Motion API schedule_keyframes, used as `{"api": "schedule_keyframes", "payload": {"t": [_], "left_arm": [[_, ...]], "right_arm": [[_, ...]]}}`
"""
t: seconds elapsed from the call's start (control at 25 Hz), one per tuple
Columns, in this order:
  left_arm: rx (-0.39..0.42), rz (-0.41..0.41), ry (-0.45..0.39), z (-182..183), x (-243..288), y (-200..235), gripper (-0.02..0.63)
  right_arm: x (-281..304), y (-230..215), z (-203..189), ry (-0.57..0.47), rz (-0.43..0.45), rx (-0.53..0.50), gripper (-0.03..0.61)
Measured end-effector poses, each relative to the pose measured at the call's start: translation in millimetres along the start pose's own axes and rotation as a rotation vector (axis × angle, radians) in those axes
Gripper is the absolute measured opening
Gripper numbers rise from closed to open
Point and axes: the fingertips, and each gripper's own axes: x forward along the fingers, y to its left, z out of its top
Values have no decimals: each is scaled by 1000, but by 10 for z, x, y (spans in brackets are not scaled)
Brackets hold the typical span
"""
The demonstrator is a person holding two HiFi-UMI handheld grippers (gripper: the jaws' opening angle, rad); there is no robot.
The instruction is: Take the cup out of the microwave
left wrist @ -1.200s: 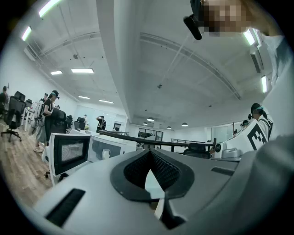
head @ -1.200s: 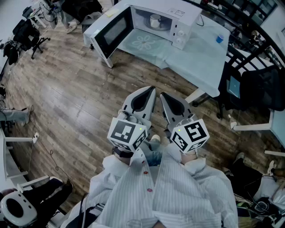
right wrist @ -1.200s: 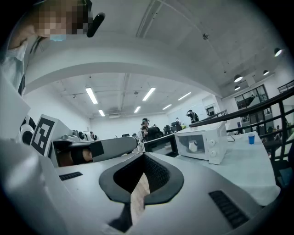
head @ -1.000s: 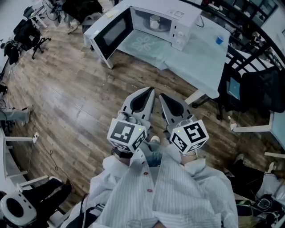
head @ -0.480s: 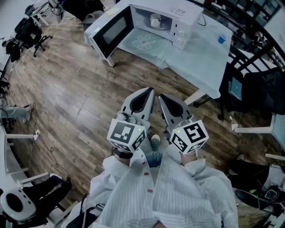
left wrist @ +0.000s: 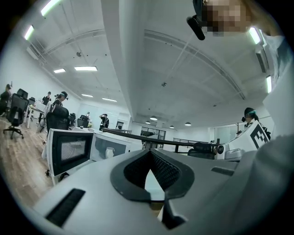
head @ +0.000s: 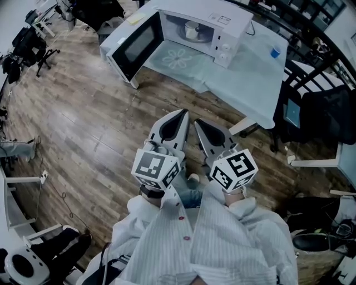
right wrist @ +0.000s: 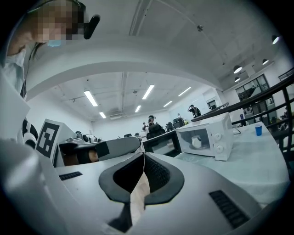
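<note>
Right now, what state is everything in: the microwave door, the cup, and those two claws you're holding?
Microwave door: swung wide open.
Cup: upright inside the microwave, untouched.
Left claw: shut, empty, well short of the microwave.
Right claw: shut, empty, close beside the left one.

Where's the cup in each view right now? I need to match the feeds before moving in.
Head view: cup top centre, inside the open microwave.
Left gripper view: cup left of centre, just right of the swung-open door.
Right gripper view: cup right of centre, inside the microwave cavity.
Shared landmark: the microwave's open door, left of the cup in all three.
</note>
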Motion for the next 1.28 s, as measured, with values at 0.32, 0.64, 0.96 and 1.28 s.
{"api": "schedule_keyframes", "payload": {"t": [0.32,0.64,0.96,1.28], "left_arm": [[3,-35,7,137,410,557,9],[13,-59,8,257,776,1177,9],[17,-95,10,345,927,1696,9],[20,-135,23,315,1002,2020,9]], "right_arm": [[605,-232,145,0,-32,9,35],[1310,-384,286,-15,-47,9,35],[1851,-453,378,-36,-91,11,35],[2242,-484,369,-44,-117,17,35]]}}
